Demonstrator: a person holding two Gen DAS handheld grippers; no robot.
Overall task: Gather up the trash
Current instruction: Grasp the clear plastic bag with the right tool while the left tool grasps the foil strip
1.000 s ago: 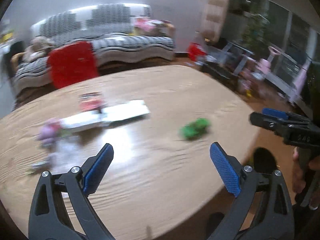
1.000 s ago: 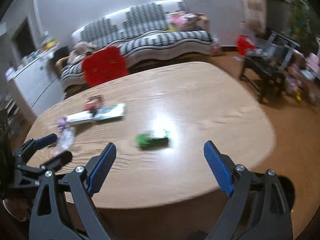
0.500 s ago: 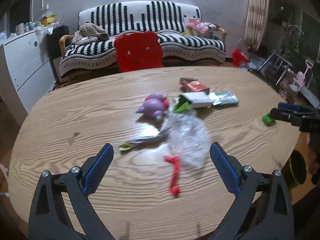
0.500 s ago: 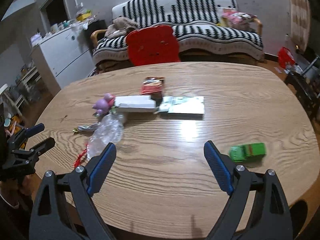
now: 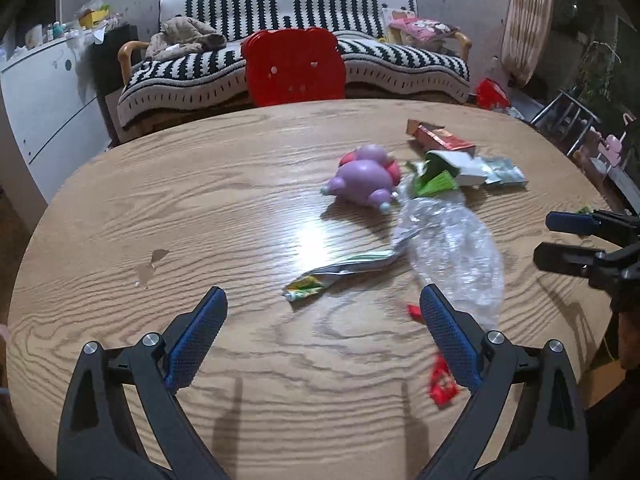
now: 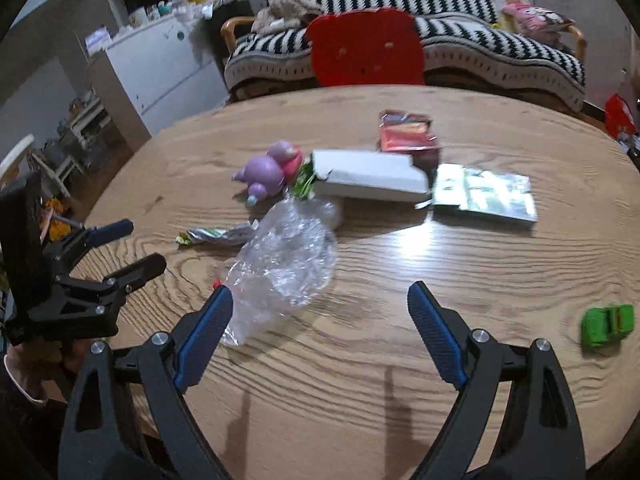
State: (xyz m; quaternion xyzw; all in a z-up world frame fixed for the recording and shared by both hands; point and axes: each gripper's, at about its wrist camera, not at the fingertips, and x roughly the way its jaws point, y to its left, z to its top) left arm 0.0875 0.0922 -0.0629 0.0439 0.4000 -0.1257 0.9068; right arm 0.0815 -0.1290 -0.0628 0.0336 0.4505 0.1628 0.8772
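Note:
Trash lies on the wooden table [image 5: 200, 208]: a crumpled clear plastic bag [image 5: 452, 252] [image 6: 284, 260], a flat silver-green wrapper [image 5: 340, 272] [image 6: 216, 236], a small red wrapper [image 5: 440, 380], a white carton [image 6: 368, 176] [image 5: 460, 164], a red packet [image 6: 406, 132] [image 5: 440, 138] and a silver-green pouch [image 6: 484, 196]. My left gripper [image 5: 320, 336] is open and empty above the near table edge, with the red wrapper by its right finger. My right gripper [image 6: 320, 336] is open and empty, its left finger over the bag's near end.
A purple and pink toy [image 5: 366, 176] [image 6: 268, 172] lies by the carton. A green toy car [image 6: 606, 322] sits at the right. A red chair [image 5: 294, 66] and a striped sofa [image 5: 320, 8] stand behind the table, a white cabinet [image 5: 44, 92] at the left.
Both views swung left from the green toy car end of the table to the trash pile, then drew closer to it. Both grippers stayed open.

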